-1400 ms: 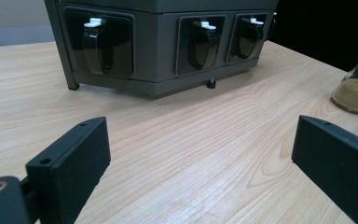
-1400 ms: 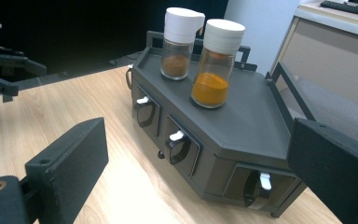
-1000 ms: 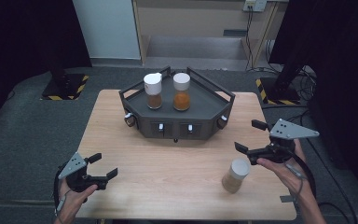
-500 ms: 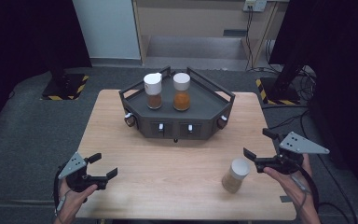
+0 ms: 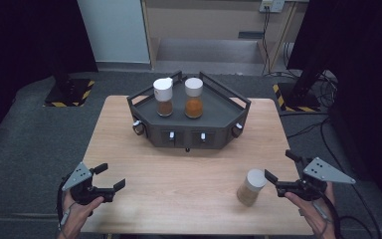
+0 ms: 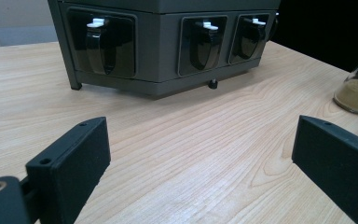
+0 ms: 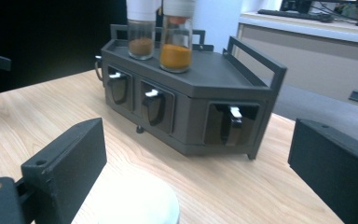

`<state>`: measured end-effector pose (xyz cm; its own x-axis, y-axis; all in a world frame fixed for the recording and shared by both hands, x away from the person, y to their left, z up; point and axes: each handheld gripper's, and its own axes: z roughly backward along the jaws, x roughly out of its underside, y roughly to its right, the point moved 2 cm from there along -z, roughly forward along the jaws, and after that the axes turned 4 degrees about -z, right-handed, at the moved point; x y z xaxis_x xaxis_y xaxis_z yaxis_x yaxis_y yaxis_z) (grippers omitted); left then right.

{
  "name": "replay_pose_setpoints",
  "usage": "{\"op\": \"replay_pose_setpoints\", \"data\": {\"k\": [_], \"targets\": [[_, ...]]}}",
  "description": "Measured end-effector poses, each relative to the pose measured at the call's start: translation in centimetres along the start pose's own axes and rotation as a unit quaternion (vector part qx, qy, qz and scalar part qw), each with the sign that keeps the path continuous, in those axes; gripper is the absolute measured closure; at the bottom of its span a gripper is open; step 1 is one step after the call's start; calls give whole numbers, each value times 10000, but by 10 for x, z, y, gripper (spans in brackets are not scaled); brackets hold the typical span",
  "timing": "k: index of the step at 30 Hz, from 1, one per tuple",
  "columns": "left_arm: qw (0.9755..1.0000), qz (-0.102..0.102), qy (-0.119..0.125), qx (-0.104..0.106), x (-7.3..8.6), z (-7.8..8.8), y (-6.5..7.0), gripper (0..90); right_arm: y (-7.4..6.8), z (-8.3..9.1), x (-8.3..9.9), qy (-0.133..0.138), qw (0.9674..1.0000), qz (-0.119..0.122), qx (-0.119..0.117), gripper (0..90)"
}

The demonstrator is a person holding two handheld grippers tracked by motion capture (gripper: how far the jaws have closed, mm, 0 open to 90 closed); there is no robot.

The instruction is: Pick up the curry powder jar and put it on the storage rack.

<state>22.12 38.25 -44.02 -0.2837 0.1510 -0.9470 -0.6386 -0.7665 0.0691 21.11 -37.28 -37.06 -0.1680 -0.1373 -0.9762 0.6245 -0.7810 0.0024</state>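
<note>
— Where are we now?

— We think we are about to pick up the loose jar. It stands on the worktop at the near right, well apart from the dark rack in the middle. Nobody told us the job, so this is our guess.

— Which hand is for it?

— The right gripper. It sits just to the right of the jar, and its fingers are wide open with nothing in them. In the right gripper view the jar's white lid is low down between them.

— And the other hand?

— The left gripper rests at the near left, far from the jar. Its fingers are wide open too, and hold nothing.

— Which way does the jar point?

— Up. Its long side runs from bottom to lid, with the white lid on top. It looks a little tilted from the high view, but we cannot be sure.

— What comes next?

— We think the right gripper must go lower and closer, so the fingers sit on both sides of the glass, then close softly. Two more jars already stand on top of the rack, so maybe this one goes beside them.
</note>
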Motion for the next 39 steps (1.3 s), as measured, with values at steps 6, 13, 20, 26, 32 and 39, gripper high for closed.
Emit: {"op": "replay_pose_setpoints", "data": {"k": [6,13,20,26,32,39], "targets": [[10000,-9,-9,-6,0,0,0,30,0,9,13,79,9998,-181,101,48],[10000,-3,-2,-8,0,0,0,30,-2,17,28,132,9994,-259,194,48],[10000,7,9,-18,0,0,0,30,-5,25,41,164,9989,-280,337,53],[10000,15,26,-14,1,0,-1,30,-6,28,49,109,9987,-334,366,53],[10000,-17,58,30,1,0,-1,30,-8,31,57,199,9983,-350,413,53],[9999,-68,66,104,0,-1,0,30,-8,34,61,219,9982,-386,392,53]]}}
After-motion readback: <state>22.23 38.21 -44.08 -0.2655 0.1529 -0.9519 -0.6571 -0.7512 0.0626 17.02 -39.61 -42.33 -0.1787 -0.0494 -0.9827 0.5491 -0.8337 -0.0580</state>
